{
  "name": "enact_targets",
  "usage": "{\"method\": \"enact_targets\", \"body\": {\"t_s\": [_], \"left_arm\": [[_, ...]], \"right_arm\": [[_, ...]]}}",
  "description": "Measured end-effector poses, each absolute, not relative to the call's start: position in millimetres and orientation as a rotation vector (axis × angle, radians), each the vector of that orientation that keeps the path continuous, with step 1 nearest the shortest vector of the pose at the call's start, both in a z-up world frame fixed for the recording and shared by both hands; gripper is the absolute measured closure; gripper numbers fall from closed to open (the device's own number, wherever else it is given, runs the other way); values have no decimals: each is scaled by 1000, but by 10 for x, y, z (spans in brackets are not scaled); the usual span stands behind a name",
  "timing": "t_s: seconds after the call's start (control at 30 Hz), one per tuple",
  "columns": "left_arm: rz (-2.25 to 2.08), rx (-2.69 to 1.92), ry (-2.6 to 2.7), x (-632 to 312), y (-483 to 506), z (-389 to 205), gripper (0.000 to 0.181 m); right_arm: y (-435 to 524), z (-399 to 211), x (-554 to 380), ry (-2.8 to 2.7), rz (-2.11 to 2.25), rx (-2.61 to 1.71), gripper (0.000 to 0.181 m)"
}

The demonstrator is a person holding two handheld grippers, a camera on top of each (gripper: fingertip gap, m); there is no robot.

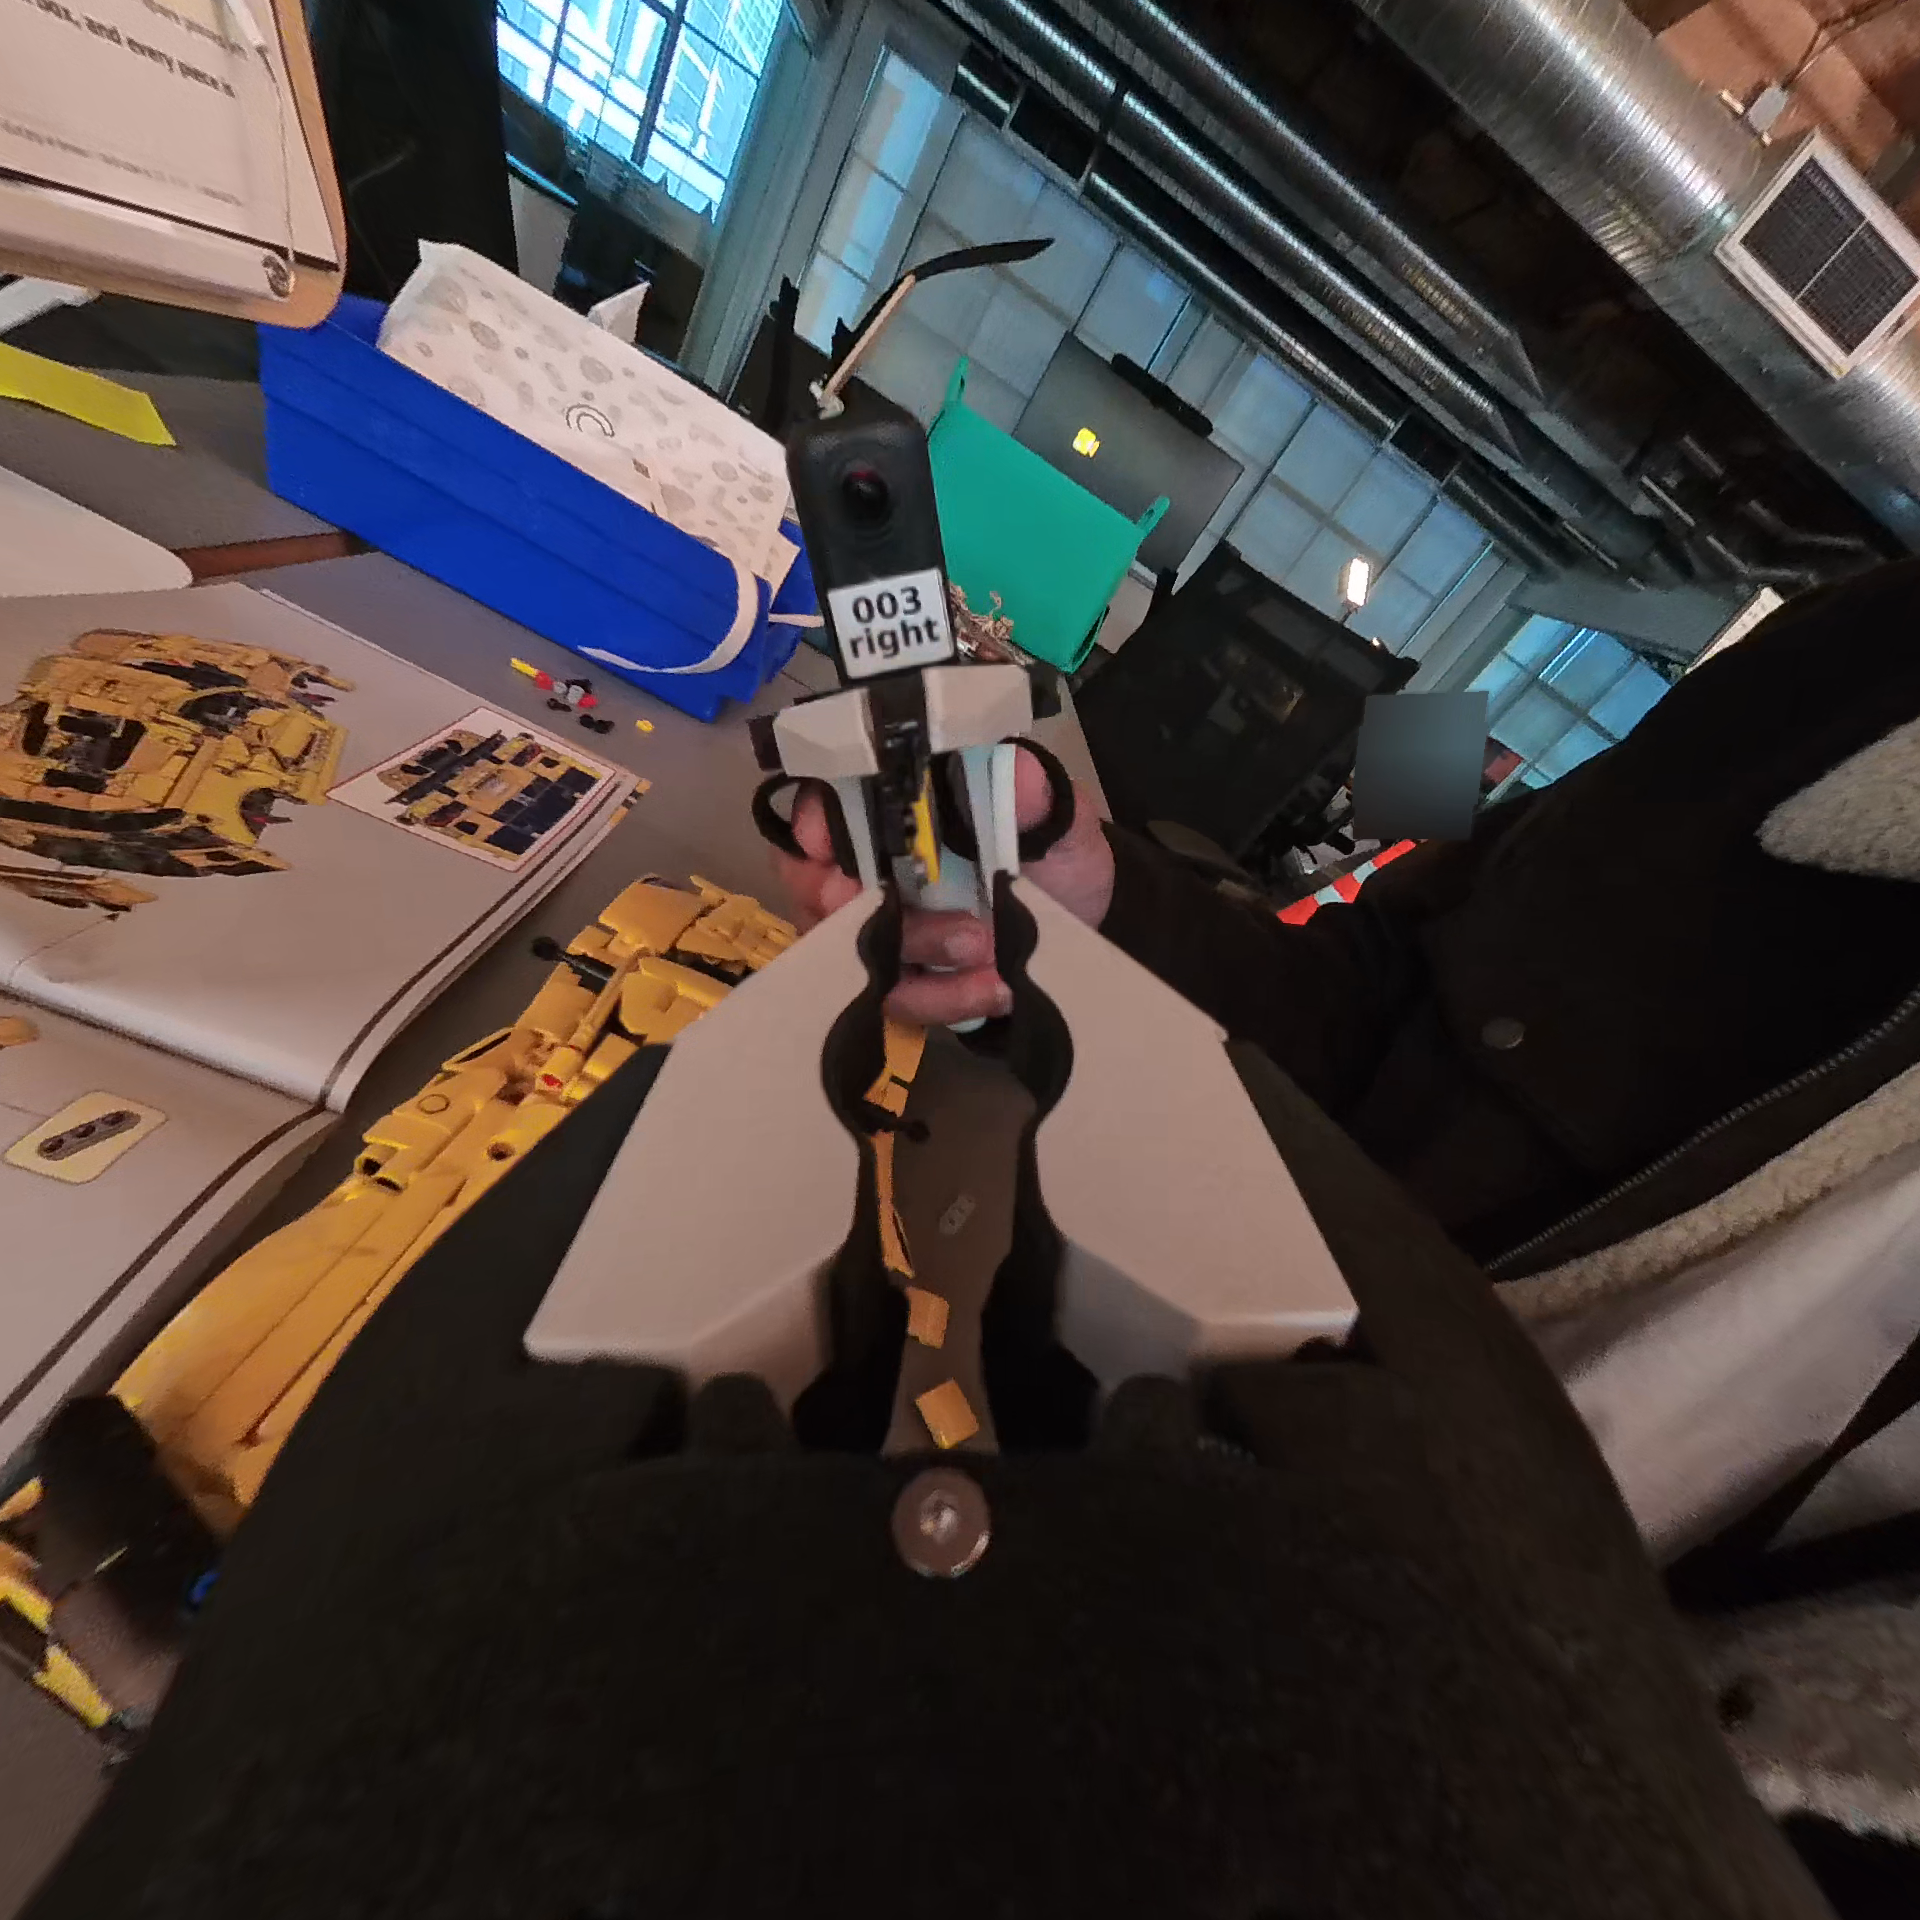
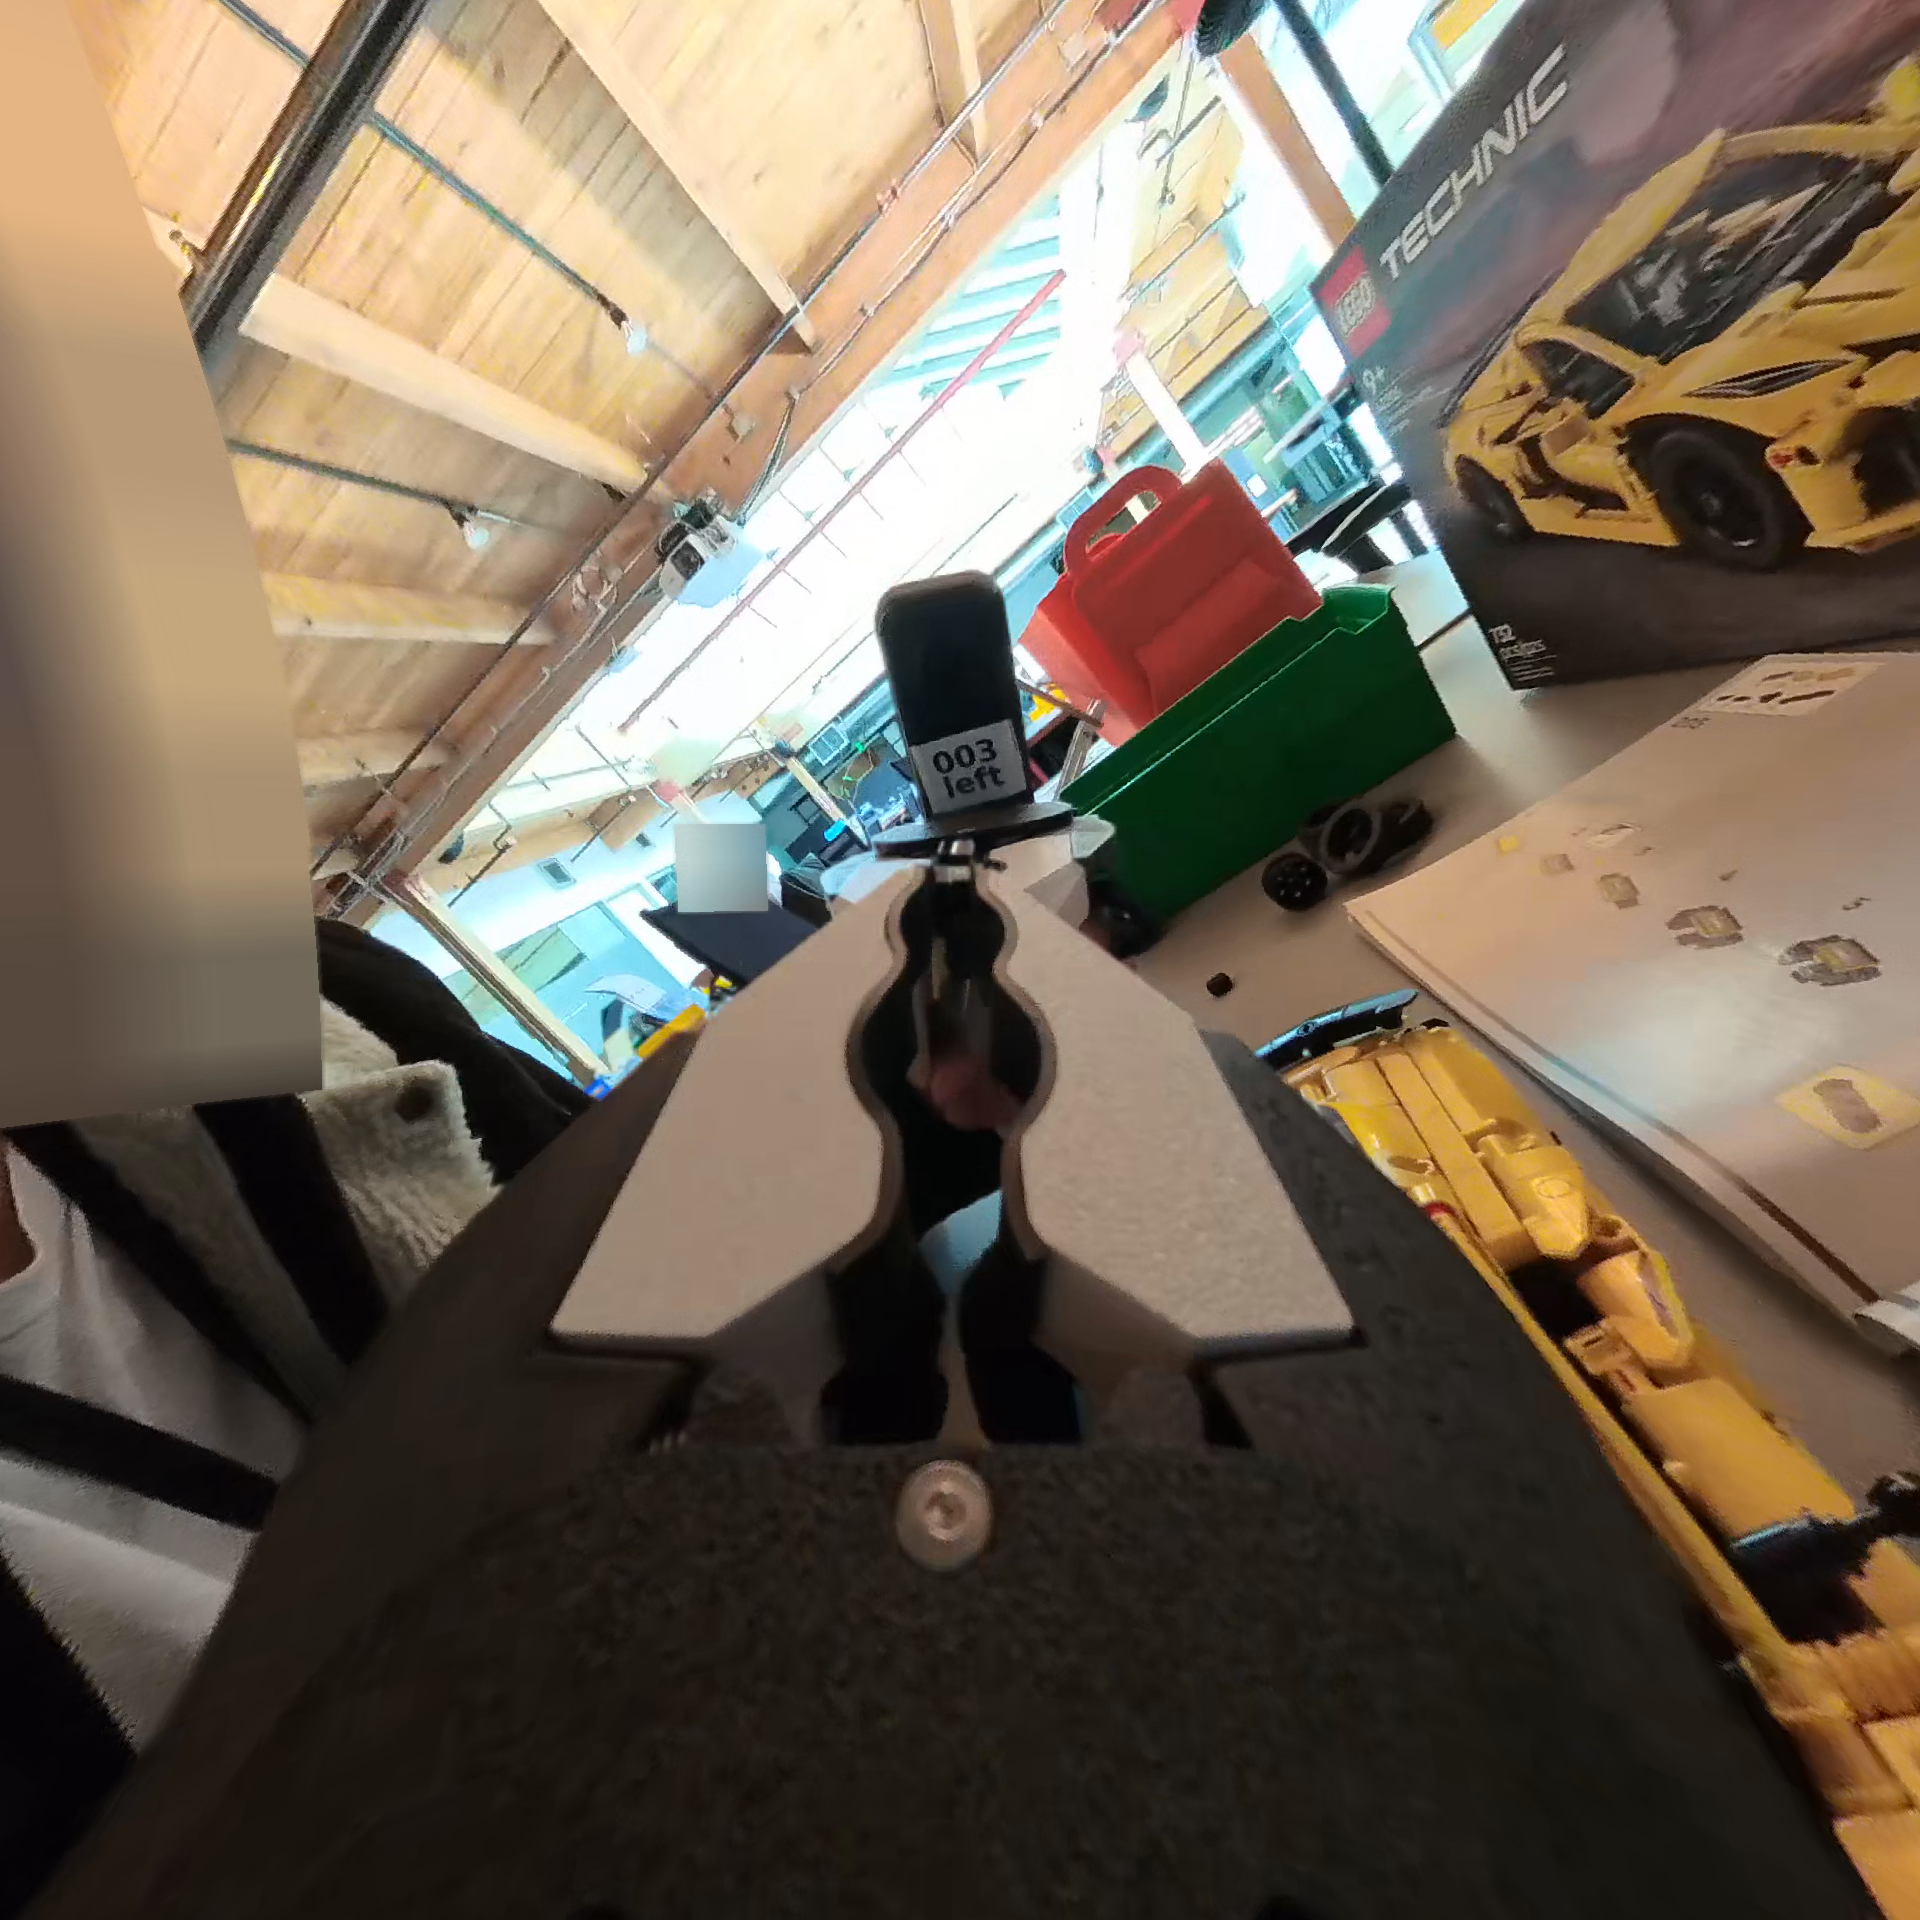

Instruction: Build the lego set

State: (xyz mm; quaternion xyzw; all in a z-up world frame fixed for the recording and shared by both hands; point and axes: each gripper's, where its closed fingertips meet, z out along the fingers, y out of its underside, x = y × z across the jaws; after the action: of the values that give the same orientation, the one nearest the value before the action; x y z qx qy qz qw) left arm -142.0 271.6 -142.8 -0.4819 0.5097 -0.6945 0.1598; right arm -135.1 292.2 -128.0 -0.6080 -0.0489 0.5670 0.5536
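Note:
My left gripper (image 1: pixel 935 914) is shut on a thin yellow and black lego piece (image 1: pixel 902 1049) that runs along the gap between its white fingers (image 1: pixel 717 1174). My right gripper (image 1: pixel 920 883) faces it tip to tip, held by a hand, and the same piece (image 1: pixel 916 821) reaches between its fingers. In the right wrist view my right gripper (image 2: pixel 940 894) looks shut, with only a dark sliver showing in its gap. The yellow lego car body (image 1: pixel 540 1101) lies on the table below both grippers and also shows in the right wrist view (image 2: pixel 1455 1174).
An open instruction book (image 1: pixel 260 831) lies left of the car. Behind it stand a blue bin (image 1: pixel 499 520) with a paper bag, small loose parts (image 1: pixel 566 691) and a green bin (image 2: pixel 1257 748). The set's box (image 2: pixel 1662 343) and black wheels (image 2: pixel 1351 831) sit at the table's far side. The tips of both grippers are at nearly the same place.

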Motion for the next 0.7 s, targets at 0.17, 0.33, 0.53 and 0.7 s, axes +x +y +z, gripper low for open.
{"method": "enact_targets", "body": {"t_s": [0.17, 0.33, 0.53, 0.7], "left_arm": [[-2022, -1391, 1367, -1372, 2779, -1397, 175], [-2116, -1380, 1290, -1435, 2868, -1298, 176], [-2164, -1337, 1252, -1505, 2906, -1194, 175], [-2224, -1341, 1209, -1538, 2960, -1161, 176]], "right_arm": [[2951, -1307, -1422, -108, 1315, -1450, 176], [2950, -1275, -1440, -85, 1325, -1432, 175], [2935, -1227, -1515, -61, 1391, -1381, 175], [2939, -1285, -1611, -82, 1390, -1429, 174]]}}
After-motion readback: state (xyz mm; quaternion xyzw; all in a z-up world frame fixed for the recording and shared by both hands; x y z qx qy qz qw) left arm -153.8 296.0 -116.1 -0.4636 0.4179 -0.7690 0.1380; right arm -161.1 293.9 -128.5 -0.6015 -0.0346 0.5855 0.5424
